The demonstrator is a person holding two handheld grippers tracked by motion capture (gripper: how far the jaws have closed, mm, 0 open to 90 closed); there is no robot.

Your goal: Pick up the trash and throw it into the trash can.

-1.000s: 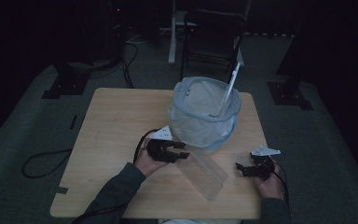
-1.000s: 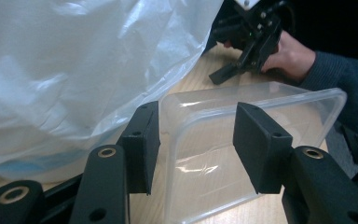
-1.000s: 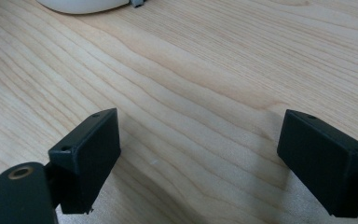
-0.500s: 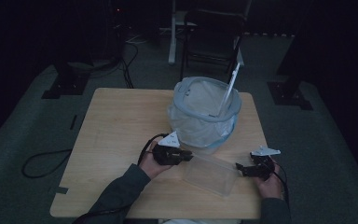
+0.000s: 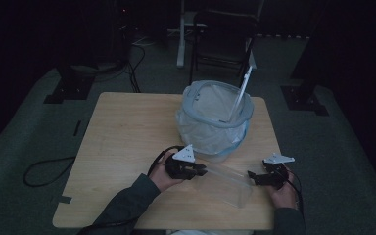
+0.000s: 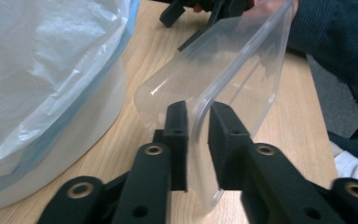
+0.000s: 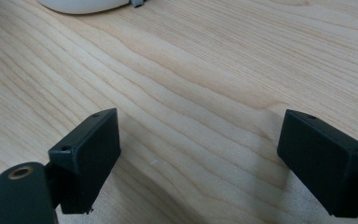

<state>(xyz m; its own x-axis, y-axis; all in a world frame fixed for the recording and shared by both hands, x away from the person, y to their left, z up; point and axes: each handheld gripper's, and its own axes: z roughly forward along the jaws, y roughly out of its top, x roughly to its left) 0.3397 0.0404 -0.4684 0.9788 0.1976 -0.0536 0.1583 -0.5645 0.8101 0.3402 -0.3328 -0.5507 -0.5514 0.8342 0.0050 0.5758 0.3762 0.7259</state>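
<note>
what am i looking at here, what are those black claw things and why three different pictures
A person sits at a wooden table and holds a hand-held gripper in each hand; the black claws are each gripper's two jaws. There is no robot arm.

One picture comes from a camera above the table. The other two come from small cameras riding on the grippers, looking along their jaws.

On the table stands a bin lined with a plastic bag, with a white stick leaning in it. In front of it is a clear plastic container.

The left gripper has its jaws closed on the container's rim and holds it tilted. The right gripper has its jaws wide apart, with bare wood between them, close to the container's other end.
</note>
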